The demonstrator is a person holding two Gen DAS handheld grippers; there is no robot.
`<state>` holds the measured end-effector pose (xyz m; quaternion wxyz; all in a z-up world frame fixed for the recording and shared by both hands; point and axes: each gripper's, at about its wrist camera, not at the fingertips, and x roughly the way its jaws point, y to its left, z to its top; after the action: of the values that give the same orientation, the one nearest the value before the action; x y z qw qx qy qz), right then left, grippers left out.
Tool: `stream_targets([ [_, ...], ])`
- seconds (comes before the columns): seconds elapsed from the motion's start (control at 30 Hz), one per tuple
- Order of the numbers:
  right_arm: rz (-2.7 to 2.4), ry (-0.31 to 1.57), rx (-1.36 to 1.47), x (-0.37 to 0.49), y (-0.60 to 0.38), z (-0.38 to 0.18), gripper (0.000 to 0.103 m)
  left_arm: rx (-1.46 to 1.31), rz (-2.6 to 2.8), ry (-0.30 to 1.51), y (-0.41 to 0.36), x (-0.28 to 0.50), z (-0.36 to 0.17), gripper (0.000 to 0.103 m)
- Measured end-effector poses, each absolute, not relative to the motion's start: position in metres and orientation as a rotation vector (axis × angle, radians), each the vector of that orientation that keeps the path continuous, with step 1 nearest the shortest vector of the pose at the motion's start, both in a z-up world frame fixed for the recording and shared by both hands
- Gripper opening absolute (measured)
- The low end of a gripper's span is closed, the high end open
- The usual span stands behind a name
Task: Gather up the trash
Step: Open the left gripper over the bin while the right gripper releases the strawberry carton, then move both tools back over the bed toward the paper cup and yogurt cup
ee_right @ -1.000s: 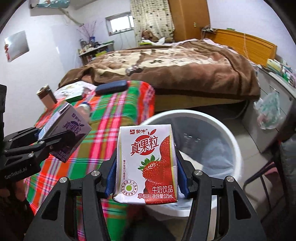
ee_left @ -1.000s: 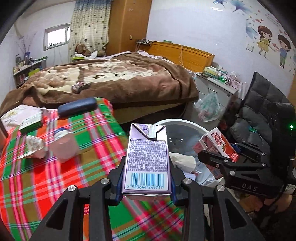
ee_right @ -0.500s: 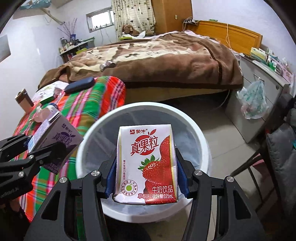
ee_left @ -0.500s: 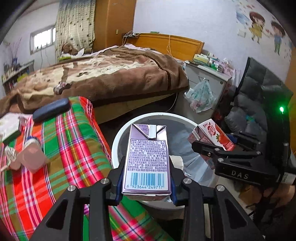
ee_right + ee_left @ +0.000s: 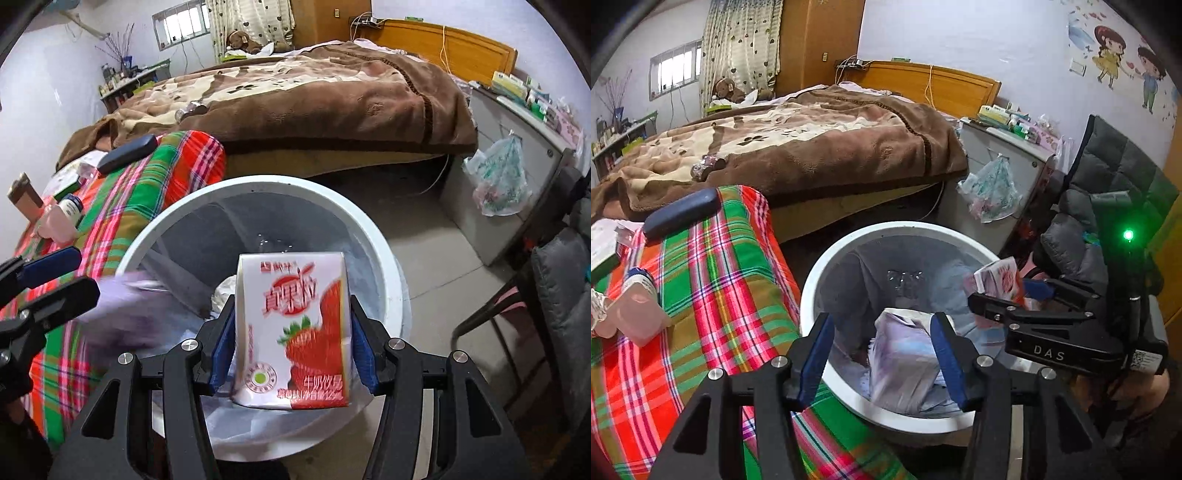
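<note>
Two tools over the white bin [image 5: 812, 291], both with a carton in frame.

Left tool [image 5: 882, 354]: jaws spread wide, nothing touching the blue pads [image 5: 816, 350]. Purple carton [image 5: 905, 354] sits between and below the fingers, blurred, inside the bin mouth, clear of both pads. From the right wrist view the same carton [image 5: 122, 314] is a purple smear just ahead of the left tool [image 5: 55, 277], over the bin's left inner wall.

Right tool [image 5: 291, 343]: jaws parted. Strawberry milk carton [image 5: 295, 332] is between the pads, tilted and motion-blurred; gap visible on the left pad side, right side I can't tell if it touches. Carton is over the bin interior [image 5: 369, 236]. In the left wrist view the right tool [image 5: 1004, 295] is off to the right of the left tool, above the bin's right rim, with the strawberry carton [image 5: 997, 280] at its fingertips.

Bin has a clear liner and crumpled white paper [image 5: 225, 295] at the bottom.

Left of the left tool: plaid tabletop [image 5: 720, 295] with a pink cup [image 5: 639, 317] and a dark case [image 5: 679, 212]. Bed with brown blanket [image 5: 812, 147] beyond the bin.
</note>
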<state>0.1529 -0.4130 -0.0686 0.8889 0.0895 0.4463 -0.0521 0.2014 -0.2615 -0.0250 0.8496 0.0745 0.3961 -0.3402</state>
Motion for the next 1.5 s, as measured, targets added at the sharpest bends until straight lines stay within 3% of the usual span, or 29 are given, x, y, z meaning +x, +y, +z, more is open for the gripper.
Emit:
stream_targets([
  [0.57, -0.106, 0.875, 0.198, 0.150, -0.402, -0.054, 0.059, 0.121, -0.661, 0.793, -0.226, 0.199, -0.005, 0.054],
  [1.5, 0.037, 0.843, 0.147, 0.165, -0.323, -0.046, 0.059, 0.056, -0.413, 0.745, -0.097, 0.200, 0.002, 0.054],
])
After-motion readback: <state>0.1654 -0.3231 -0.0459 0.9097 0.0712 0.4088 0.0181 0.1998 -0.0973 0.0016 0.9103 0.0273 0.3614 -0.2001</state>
